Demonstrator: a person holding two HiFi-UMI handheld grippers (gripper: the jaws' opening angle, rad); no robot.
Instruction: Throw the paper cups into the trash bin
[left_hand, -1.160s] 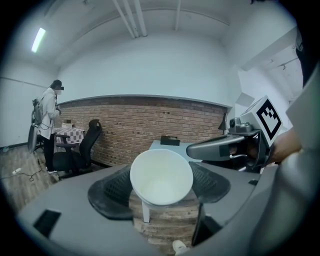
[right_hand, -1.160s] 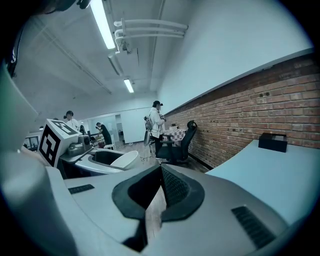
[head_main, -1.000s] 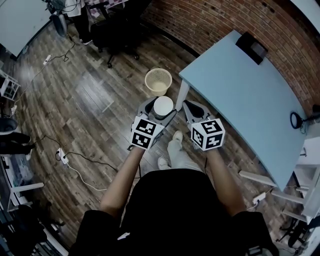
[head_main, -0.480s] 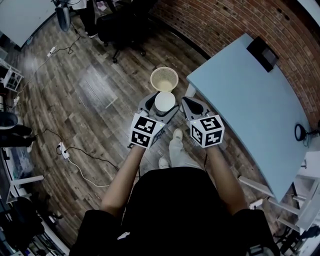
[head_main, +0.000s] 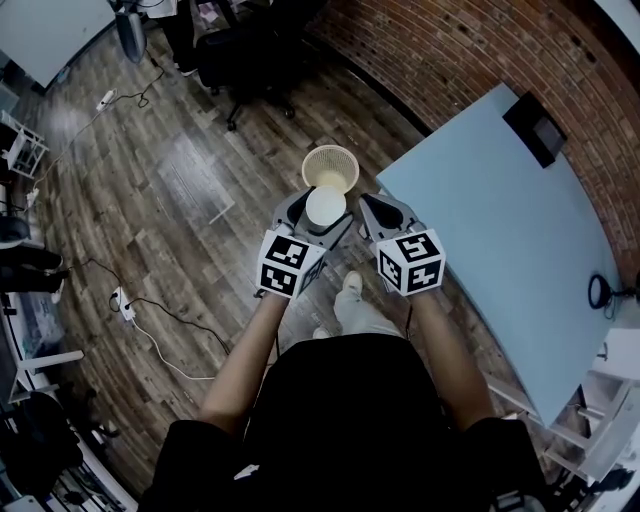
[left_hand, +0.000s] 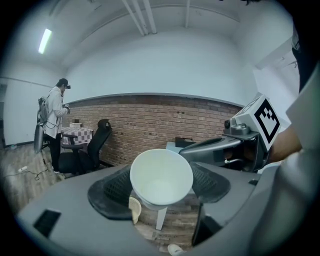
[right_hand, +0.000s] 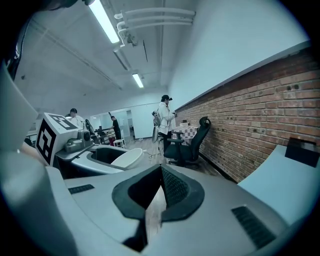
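Observation:
A white paper cup (head_main: 325, 204) sits upright between the jaws of my left gripper (head_main: 319, 216), which is shut on it. In the left gripper view the cup (left_hand: 161, 176) fills the gap between the black pads, open mouth toward the camera. The cream mesh trash bin (head_main: 331, 166) stands on the wood floor just beyond the cup, and shows small below it (left_hand: 134, 209). My right gripper (head_main: 374, 210) hangs beside the left one, its jaws shut with nothing between them (right_hand: 159, 186). The cup (right_hand: 125, 158) also shows at its left.
A light blue table (head_main: 500, 210) runs along the right, with a black object (head_main: 541, 118) on its far end. A black office chair (head_main: 250, 45) stands behind the bin. A power strip and cables (head_main: 125, 305) lie on the floor at left. People stand far off (right_hand: 164, 122).
Both grippers and the cup have come closer to the trash bin; in the head view the cup now meets the bin's near rim. The grip on the cup is unchanged.

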